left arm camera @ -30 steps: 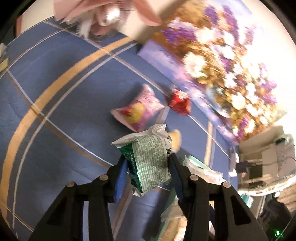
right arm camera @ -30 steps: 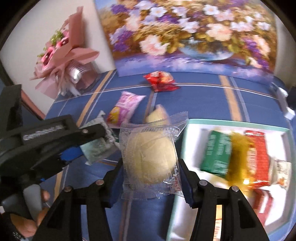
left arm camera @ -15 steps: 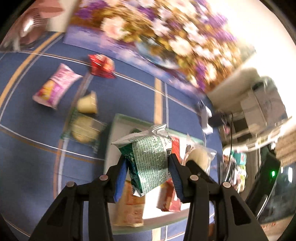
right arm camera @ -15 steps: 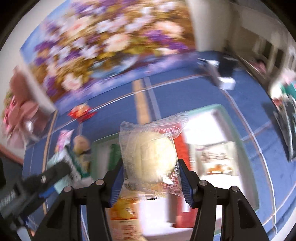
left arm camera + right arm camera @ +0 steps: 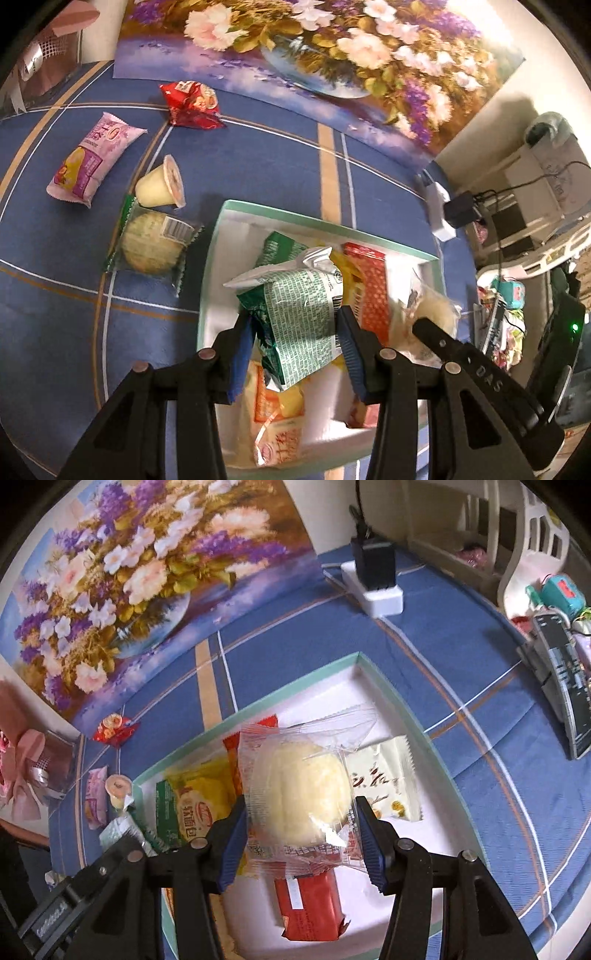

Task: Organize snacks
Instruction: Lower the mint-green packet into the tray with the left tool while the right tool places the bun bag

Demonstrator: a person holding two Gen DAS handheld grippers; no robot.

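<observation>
My left gripper (image 5: pixel 293 345) is shut on a green and white snack bag (image 5: pixel 297 317) and holds it above the white tray with a teal rim (image 5: pixel 221 229). My right gripper (image 5: pixel 301 836) is shut on a clear-wrapped pale bun (image 5: pixel 308 788) over the same tray (image 5: pixel 399 698). In the tray lie a red packet (image 5: pixel 308 908), a yellow bread pack (image 5: pixel 197 805), a white wrapper (image 5: pixel 388 779) and others. On the blue cloth to the tray's left lie a round cake pack (image 5: pixel 151 243), a jelly cup (image 5: pixel 160 182), a pink bag (image 5: pixel 92 158) and a red bag (image 5: pixel 190 105).
A flower painting (image 5: pixel 314 48) leans on the wall behind the cloth. A white power strip with a black adapter (image 5: pixel 375 579) sits at the back right. A dark remote-like device (image 5: pixel 563 679) lies at the right. A pink bouquet (image 5: pixel 22 771) stands at the far left.
Both grippers swung with their snacks from over the loose items on the cloth to above the tray. The grips on the green bag and the bun are unchanged.
</observation>
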